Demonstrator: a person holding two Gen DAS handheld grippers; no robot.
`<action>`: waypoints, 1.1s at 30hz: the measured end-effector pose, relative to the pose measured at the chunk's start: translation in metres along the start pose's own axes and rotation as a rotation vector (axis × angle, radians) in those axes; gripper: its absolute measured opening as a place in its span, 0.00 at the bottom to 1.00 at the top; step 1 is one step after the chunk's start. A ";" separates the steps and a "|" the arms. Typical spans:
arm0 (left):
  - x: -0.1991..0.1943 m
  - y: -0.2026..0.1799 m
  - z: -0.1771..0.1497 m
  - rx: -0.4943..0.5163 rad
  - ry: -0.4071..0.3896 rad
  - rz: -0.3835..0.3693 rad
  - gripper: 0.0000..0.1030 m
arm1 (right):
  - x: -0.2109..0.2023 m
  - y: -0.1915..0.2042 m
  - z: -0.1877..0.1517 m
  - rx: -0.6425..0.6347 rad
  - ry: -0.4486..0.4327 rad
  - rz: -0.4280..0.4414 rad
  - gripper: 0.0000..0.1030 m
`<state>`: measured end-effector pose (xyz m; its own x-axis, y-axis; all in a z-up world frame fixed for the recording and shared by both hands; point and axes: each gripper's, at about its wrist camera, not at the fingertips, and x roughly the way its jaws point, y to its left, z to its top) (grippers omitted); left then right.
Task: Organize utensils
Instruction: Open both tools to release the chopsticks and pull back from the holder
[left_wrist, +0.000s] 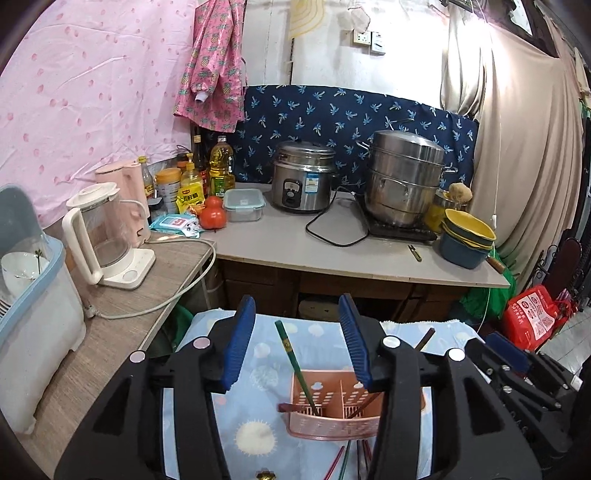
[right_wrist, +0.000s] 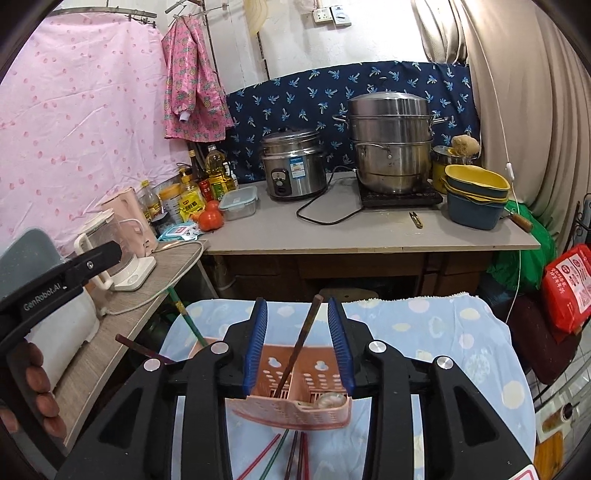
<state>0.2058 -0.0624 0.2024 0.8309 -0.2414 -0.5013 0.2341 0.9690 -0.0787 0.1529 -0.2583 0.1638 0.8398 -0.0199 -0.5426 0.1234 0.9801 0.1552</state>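
Chopsticks, one green (left_wrist: 293, 363) and one brown (right_wrist: 300, 349), lean in the pink perforated plastic holder (left_wrist: 332, 424) on the cloud-print tabletop (left_wrist: 255, 369); left tool (left_wrist: 295, 343) and right tool (right_wrist: 297, 339) both stand apart, gripping nothing.

A utensil holder (right_wrist: 291, 397) stands on the cloth-covered table (right_wrist: 443, 332). Chopsticks (right_wrist: 299, 350) lean inside it; loose ones (right_wrist: 291, 454) lie before it.

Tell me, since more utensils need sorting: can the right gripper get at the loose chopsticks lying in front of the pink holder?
Probably yes. The right gripper stands open and empty above the pink holder; the loose chopsticks lie uncovered on the cloth just nearer, though it must draw back and dip.
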 end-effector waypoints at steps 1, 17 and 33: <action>-0.003 0.001 -0.004 0.003 0.002 0.007 0.43 | -0.003 0.000 -0.002 0.001 0.000 0.000 0.33; -0.044 0.008 -0.078 0.014 0.080 0.044 0.43 | -0.059 0.009 -0.083 -0.042 0.072 -0.026 0.33; -0.055 0.022 -0.175 0.015 0.229 0.060 0.43 | -0.071 0.013 -0.183 -0.096 0.214 -0.059 0.33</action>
<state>0.0771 -0.0184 0.0775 0.7074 -0.1641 -0.6875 0.1967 0.9800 -0.0315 -0.0020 -0.2077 0.0531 0.7004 -0.0451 -0.7123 0.1092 0.9930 0.0445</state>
